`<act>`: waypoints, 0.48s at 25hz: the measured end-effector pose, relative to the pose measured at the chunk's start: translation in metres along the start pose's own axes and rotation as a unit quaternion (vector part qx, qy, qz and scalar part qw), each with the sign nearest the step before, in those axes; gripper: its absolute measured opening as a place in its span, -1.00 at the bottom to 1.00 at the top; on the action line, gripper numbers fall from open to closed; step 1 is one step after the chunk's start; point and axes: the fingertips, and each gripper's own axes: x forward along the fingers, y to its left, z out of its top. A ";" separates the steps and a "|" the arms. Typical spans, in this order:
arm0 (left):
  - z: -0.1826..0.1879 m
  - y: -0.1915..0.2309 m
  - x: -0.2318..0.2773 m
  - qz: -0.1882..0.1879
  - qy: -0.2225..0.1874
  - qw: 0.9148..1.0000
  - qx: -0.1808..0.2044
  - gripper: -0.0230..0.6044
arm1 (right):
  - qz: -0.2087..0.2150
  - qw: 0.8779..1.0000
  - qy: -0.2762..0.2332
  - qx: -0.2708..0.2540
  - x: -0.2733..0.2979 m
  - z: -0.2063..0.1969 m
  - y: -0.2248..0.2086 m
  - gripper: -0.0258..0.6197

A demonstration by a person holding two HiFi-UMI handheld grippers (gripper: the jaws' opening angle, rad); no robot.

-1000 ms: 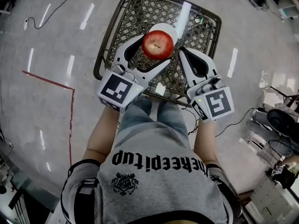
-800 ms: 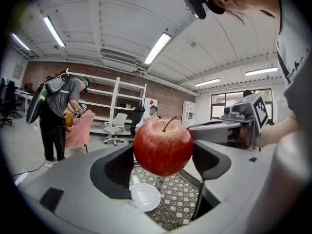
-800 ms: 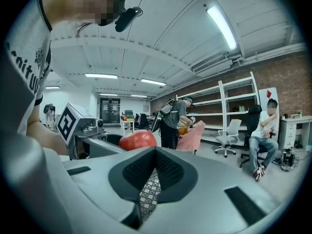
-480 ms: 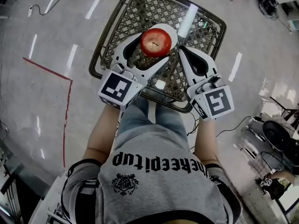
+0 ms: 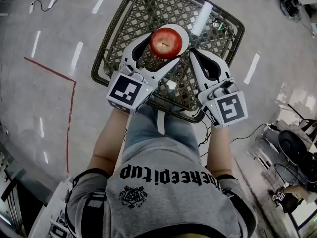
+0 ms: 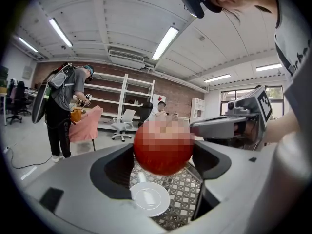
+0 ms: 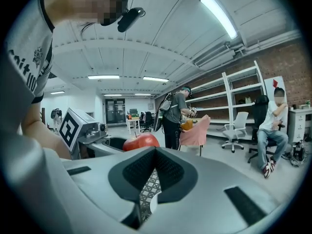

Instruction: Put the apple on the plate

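Note:
My left gripper [image 5: 166, 43] is shut on a red apple [image 5: 166, 42] and holds it in the air above a woven lattice table [image 5: 148, 9]. In the left gripper view the apple [image 6: 163, 147] fills the gap between the jaws. A small white plate [image 6: 149, 199] lies on the table directly beneath it. From the head view the apple hides most of the plate. My right gripper [image 5: 193, 54] hovers just right of the apple, shut and empty. In the right gripper view the right gripper [image 7: 155, 152] has its pads meeting, and the apple [image 7: 141, 142] shows to the left.
A dark rim [image 5: 101, 66] runs round the table, and a bright light streak [image 5: 200, 18] lies on its top. The grey floor has a red tape line [image 5: 49, 68] to the left. A standing person [image 6: 63, 106], office chairs and shelves are far behind.
The left gripper has carried the apple slightly forward over the table. The right gripper has stayed beside it, still shut.

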 end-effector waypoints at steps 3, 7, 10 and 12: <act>-0.009 0.002 0.007 -0.001 0.003 1.000 0.005 0.34 | 0.004 1.000 0.003 0.000 0.004 -0.009 -0.003 -0.92; -0.017 0.006 0.015 0.002 0.005 1.000 -0.002 0.34 | 0.006 1.000 0.010 0.004 0.008 -0.016 -0.006 -0.92; -0.025 0.008 0.021 0.002 0.014 1.000 0.003 0.34 | 0.006 1.000 0.016 0.009 0.012 -0.022 -0.009 -0.92; -0.032 0.008 0.025 0.002 0.017 1.000 0.003 0.34 | 0.006 1.000 0.019 0.011 0.015 -0.029 -0.011 -0.92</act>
